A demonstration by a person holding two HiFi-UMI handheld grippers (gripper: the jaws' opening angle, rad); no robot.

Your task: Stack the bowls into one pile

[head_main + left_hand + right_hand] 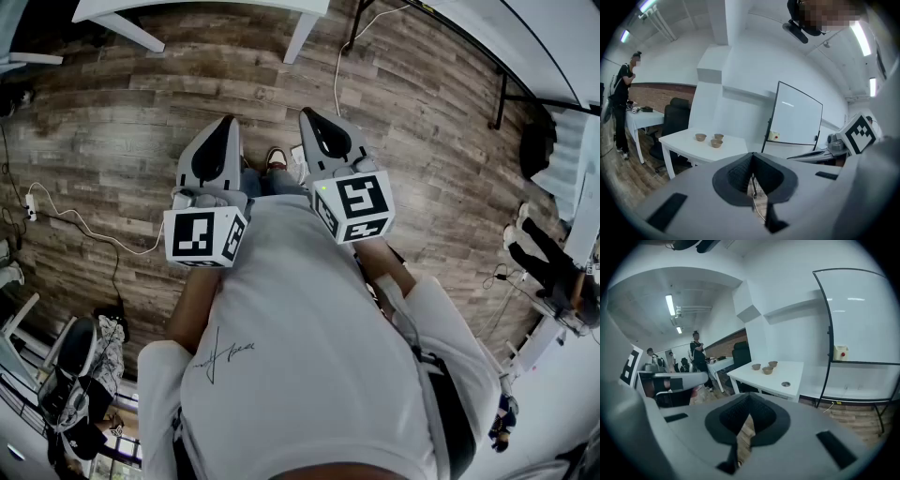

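Bowls point(716, 143): three small tan ones on a white table point(684, 140), well apart from both grippers. They sit in a loose triangle, none nested in another. I cannot tell from this range whether any of them touch.

From the left gripper's jaws, the bowls lie at about 10 o'clock in the left gripper view. In the right gripper view they lie at about 1 o'clock from the right jaws. A whiteboard point(797, 117) stands at roughly 3 o'clock of the table.

Step in hand, as I judge it: approach only. Stacking is not yet begun and no bowl is lifted.

Left gripper point(225, 131): jaws fully closed, pads meeting, nothing between them. Only floor shows through the gap below.
Right gripper point(314, 122): same, pads pressed together, empty.

Pose: in the head view both grippers are held close in front of the operator's torso, side by side. Both point toward 12 o'clock over the wooden floor point(141, 141), noses tipped a little downward, the right one slightly more. Marker cubes sit nearest the body.

Next move, my estimate: close the distance to the table, part one pair of jaws, then take one bowl by its rim. The other gripper could steady the receiving bowl, since these look light enough to slide.
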